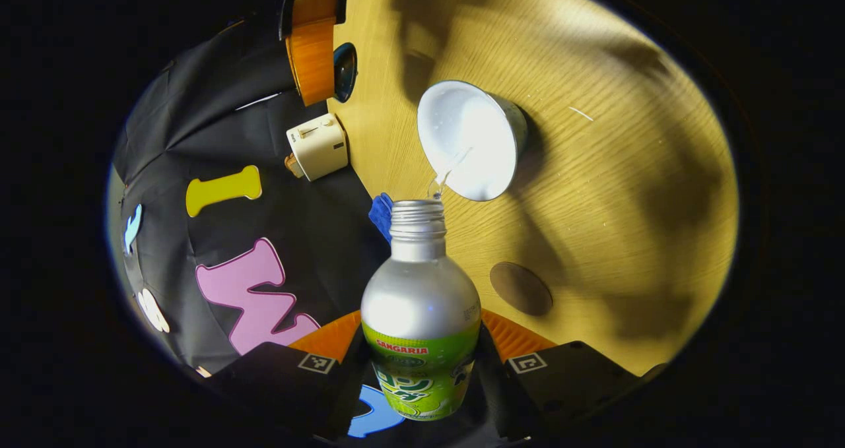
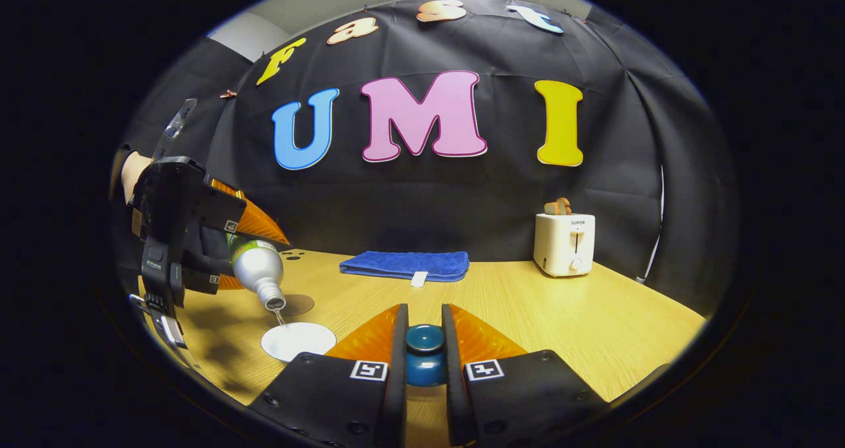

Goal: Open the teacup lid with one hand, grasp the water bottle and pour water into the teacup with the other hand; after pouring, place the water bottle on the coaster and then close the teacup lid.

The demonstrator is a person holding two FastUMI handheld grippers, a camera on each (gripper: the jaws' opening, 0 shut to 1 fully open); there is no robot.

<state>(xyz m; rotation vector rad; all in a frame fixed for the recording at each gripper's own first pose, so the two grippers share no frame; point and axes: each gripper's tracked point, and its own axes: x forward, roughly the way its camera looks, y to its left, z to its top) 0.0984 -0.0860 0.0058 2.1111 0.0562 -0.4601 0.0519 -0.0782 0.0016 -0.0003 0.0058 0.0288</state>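
**Water going into the open teacup, lid held off to the side**

Left gripper view: left gripper (image 1: 422, 362) jaws clenched on the water bottle (image 1: 421, 303), orange ribbed fingers (image 1: 330, 336) pressing both sides of its green label. Bottle is silver metal w/ threaded neck, no cap, tipped toward the teacup (image 1: 472, 138). A thin clear stream of water (image 1: 445, 171) runs from the mouth to the cup's white interior. Cup is round, wide-mouthed, w/ a grey outer wall, sitting on the wood-grain bench (image 1: 627, 171). A round dark brown coaster (image 1: 521, 288) lies flat on the bench near the bottle, apart from the cup. Further off, the right gripper (image 1: 315, 45) w/ the dark blue lid (image 1: 345, 72) beside its orange finger. Strong shadows across the bench. Cream toaster (image 1: 318, 147) at the bench edge; a bit of blue towel (image 1: 381, 214) behind the bottle neck.

Right gripper view: right gripper (image 2: 424, 342) jaws grasping the lid (image 2: 424, 352) by its glossy blue knob, above the bench. Further left, the left gripper (image 2: 191, 237), black body, held by a hand (image 2: 132, 171), tilts the bottle (image 2: 256, 270) neck-down over the cup (image 2: 298, 340), seen as a white disc. Coaster (image 2: 297, 304) just behind it. Folded blue towel (image 2: 406, 264) w/ white tag lies by the black cloth wall (image 2: 429, 204); toaster (image 2: 564, 243) w/ toast in its slot stands at right.
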